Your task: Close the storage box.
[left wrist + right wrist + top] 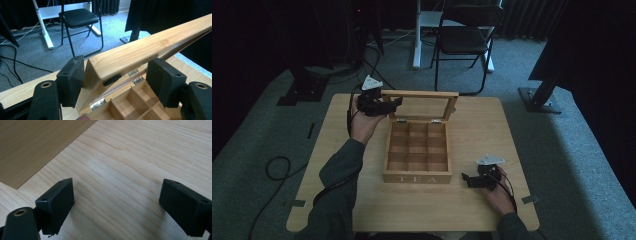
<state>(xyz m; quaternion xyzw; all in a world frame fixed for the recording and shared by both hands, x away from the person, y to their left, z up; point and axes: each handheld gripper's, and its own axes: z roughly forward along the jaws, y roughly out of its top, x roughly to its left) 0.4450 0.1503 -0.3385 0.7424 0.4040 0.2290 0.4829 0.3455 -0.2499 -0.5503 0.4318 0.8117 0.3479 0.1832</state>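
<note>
A black folding chair (464,37) is standing on the grey carpet (257,135) behind the wooden worktop (492,125). Just beside the chair, a white metal leg (417,32) is standing up from the floor. A black cable (277,167) is lying in a loop on the carpet, left of the worktop. Dark curtains (532,17) are hanging at the back.
</note>
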